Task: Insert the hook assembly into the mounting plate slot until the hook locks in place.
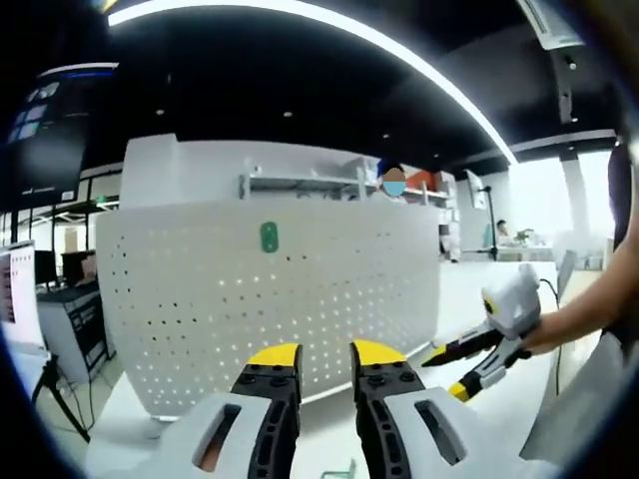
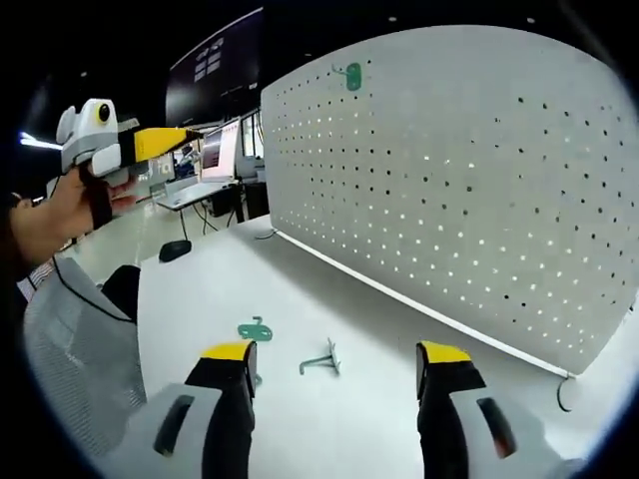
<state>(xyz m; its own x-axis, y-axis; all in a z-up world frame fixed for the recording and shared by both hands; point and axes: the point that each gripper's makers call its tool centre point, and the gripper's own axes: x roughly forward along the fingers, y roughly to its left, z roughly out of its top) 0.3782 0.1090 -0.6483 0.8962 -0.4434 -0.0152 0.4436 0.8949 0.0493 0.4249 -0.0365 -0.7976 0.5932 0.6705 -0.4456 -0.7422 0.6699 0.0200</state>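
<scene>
Left gripper view, left to right: monitor (image 1: pixel 45 140); upright white pegboard (image 1: pixel 270 299) carrying a green hook (image 1: pixel 269 237) near its top; left gripper (image 1: pixel 324 351), jaws slightly apart and empty, raised before the board; right gripper (image 1: pixel 454 371), held in a hand (image 1: pixel 544 329), jaws spread.

Right gripper view, left to right: left gripper (image 2: pixel 185 135) in a hand (image 2: pixel 60 215); two green hooks (image 2: pixel 255 328) (image 2: pixel 321 360) lying on the white table (image 2: pixel 200 289) just ahead of the right gripper (image 2: pixel 334 351), jaws wide apart and empty; mounted hook (image 2: pixel 352 76) high on the pegboard (image 2: pixel 469 170).
</scene>
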